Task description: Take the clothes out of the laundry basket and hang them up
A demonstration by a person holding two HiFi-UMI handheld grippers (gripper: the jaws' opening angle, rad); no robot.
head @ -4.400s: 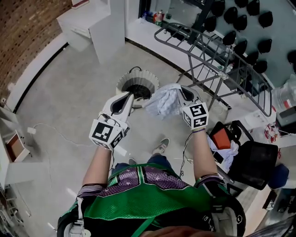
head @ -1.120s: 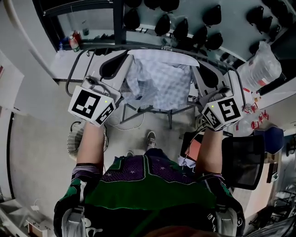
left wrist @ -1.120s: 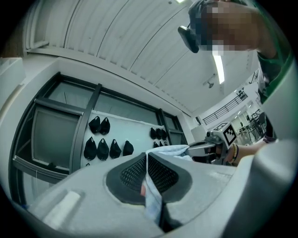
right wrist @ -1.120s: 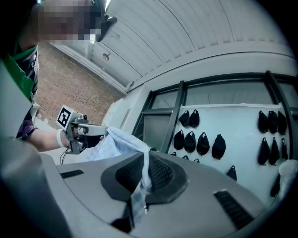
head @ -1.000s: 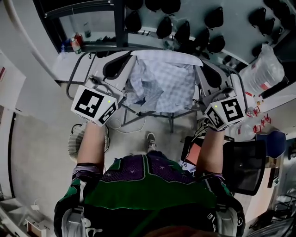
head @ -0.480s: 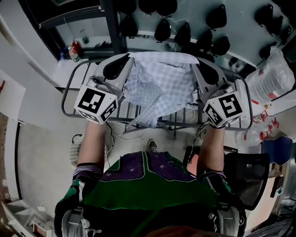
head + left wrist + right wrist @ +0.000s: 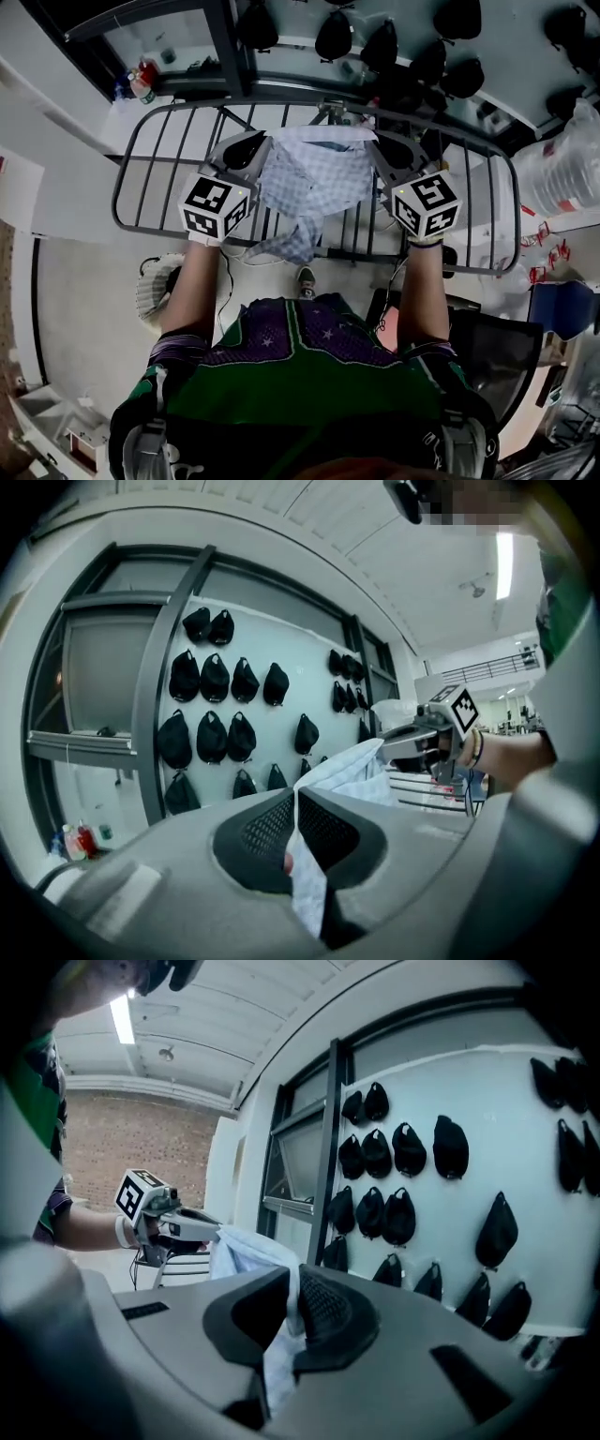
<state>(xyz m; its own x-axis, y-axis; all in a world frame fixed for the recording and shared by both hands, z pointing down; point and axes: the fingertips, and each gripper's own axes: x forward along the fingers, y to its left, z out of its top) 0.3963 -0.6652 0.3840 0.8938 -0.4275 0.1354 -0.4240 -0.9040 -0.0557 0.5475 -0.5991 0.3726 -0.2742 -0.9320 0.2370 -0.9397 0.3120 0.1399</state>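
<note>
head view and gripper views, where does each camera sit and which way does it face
Head view: on the person's head, looking steeply down at the drying rack; forearms, green top, left gripper and right gripper holding the checked cloth.
Left gripper view: on the left gripper, along its jaws shut on the cloth, toward wall-hung black caps.
Right gripper view: likewise on the right gripper.
Shared: caps, cloth, the opposite gripper.

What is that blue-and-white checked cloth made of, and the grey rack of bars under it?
The blue-and-white checked cloth looks like thin, soft woven fabric, maybe cotton: it droops and folds. The grey rack looks like painted metal tubing, probably: thin, straight, smooth bars.
</note>
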